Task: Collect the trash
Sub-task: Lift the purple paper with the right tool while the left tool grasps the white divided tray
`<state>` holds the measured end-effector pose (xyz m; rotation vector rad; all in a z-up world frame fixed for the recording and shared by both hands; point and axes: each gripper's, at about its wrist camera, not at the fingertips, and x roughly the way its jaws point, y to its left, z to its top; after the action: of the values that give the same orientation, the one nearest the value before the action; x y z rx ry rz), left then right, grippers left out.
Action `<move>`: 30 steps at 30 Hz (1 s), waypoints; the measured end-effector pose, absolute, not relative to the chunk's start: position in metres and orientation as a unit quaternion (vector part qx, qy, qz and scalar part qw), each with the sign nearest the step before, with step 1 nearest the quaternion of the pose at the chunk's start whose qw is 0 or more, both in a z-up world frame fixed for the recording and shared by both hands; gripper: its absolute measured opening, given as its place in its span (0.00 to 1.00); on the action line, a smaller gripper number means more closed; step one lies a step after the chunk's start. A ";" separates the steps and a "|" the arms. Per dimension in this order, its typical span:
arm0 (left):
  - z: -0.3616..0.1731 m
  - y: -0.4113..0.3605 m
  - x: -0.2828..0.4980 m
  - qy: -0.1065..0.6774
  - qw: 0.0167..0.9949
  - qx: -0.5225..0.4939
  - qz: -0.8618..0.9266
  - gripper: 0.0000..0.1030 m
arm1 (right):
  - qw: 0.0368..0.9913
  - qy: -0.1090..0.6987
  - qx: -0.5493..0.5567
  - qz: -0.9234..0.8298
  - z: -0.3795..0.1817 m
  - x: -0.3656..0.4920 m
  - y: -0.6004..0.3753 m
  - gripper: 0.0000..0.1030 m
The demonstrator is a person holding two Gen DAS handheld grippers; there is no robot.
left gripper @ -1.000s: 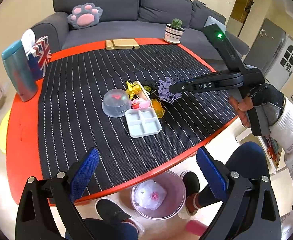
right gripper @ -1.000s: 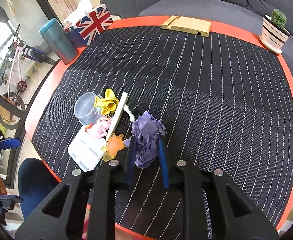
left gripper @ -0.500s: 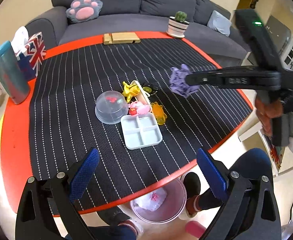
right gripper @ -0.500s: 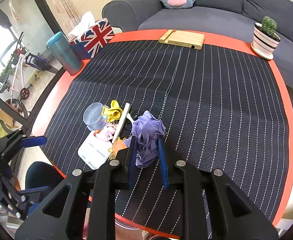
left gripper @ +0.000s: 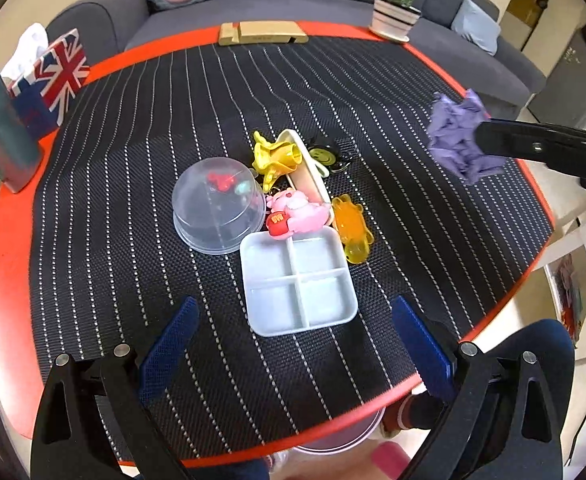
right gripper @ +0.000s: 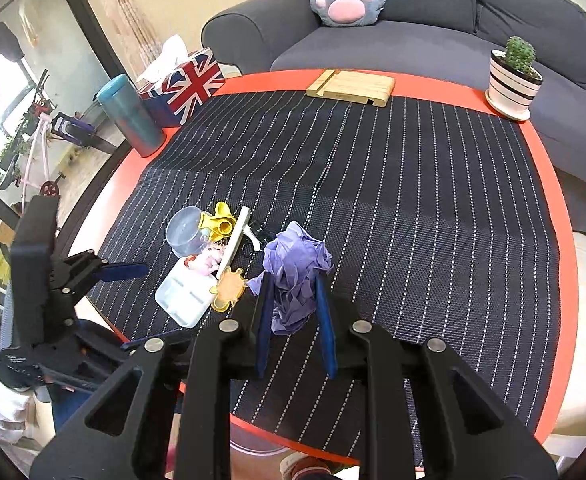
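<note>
Trash first: one purple wad [right gripper: 295,276], crumpled paper or a glove by the look of it, pinched between the right gripper's [right gripper: 293,300] blue pads and held up off the mat, clear of everything else.

Nearest of all there's a bin [left gripper: 333,438] peeking out under the table's near edge, only its rim showing. So I'd say we're at the carry step: wad grabbed, not dropped yet. Next move probably means swinging it back over the near edge, lining up over the bin, then letting go. Can't see the bin well, so aiming is the tricky bit.

The left gripper [left gripper: 297,344] hangs over the near part of the mat with its fingers spread wide, holding nothing.

Mid-table clutter, counted: one white four-slot tray [left gripper: 299,284], one clear dome [left gripper: 219,210], one orange jelly toy [left gripper: 353,232], one pink toy [left gripper: 295,212], one yellow toy [left gripper: 275,158].

Far side: one teal tumbler [right gripper: 131,116] and one flag tissue box [right gripper: 187,84] on the left, one wooden stand [right gripper: 351,88] in the middle, one cactus pot [right gripper: 513,80] on the right.
</note>
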<state>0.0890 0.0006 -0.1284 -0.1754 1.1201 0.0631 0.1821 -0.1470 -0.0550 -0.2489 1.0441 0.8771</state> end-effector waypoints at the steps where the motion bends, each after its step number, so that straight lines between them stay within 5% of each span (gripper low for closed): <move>1: -0.130 0.000 0.090 0.532 0.842 -0.082 0.032 0.87 | 0.769 0.481 -0.115 0.404 -0.055 0.182 -0.147 0.20; 8: -0.135 0.001 0.093 0.535 0.840 -0.081 0.037 0.56 | 0.769 0.480 -0.115 0.406 -0.053 0.180 -0.149 0.20; 30: -0.102 0.005 0.065 0.502 0.862 -0.068 0.002 0.56 | 0.770 0.465 -0.114 0.423 -0.044 0.158 -0.146 0.20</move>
<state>0.0654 0.0054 -0.1024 -0.1436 1.0526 0.0041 0.1581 -0.1456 -0.0444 -0.2466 1.0078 0.9179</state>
